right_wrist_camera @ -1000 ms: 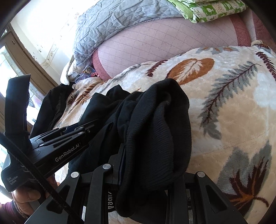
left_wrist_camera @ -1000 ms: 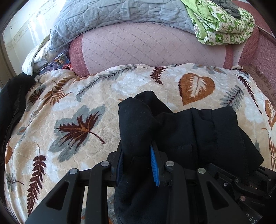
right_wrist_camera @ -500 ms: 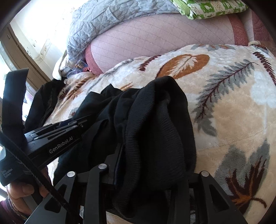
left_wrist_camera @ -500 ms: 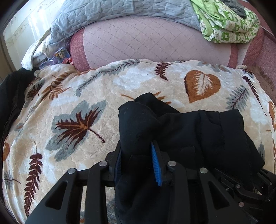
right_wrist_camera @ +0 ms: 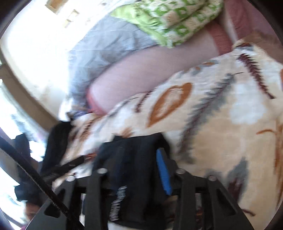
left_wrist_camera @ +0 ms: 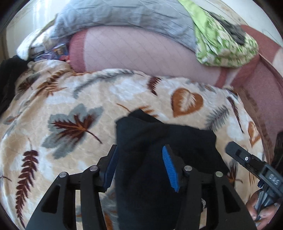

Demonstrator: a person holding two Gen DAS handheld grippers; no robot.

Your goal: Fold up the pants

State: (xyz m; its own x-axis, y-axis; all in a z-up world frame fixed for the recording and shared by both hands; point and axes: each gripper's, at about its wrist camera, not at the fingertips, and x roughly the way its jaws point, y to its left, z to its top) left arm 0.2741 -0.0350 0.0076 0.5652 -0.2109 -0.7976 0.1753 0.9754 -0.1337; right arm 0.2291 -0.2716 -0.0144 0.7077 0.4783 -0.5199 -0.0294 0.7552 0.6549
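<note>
The black pants (left_wrist_camera: 159, 141) lie bunched on the leaf-print blanket (left_wrist_camera: 61, 109). My left gripper (left_wrist_camera: 140, 168) has its blue-padded jaws spread wider than before, with the black cloth still between them. My right gripper (right_wrist_camera: 141, 168) also stands around a fold of the pants (right_wrist_camera: 134, 155); its right blue pad (right_wrist_camera: 163, 175) shows clear of the cloth, and the view is blurred. The right gripper's body shows at the right edge of the left wrist view (left_wrist_camera: 254, 168).
A pink quilted cushion (left_wrist_camera: 138, 53) backs the blanket. A grey quilt (left_wrist_camera: 123, 16) and a green patterned cloth (left_wrist_camera: 221, 46) lie on top of it. Dark clothing (left_wrist_camera: 7, 79) lies at the left edge. A window (right_wrist_camera: 26, 44) is at the left.
Both grippers' jaws have spread apart around the pants. The right gripper has swung away to the right and tilted, and its view is now blurred. The pants have dropped lower onto the blanket.
</note>
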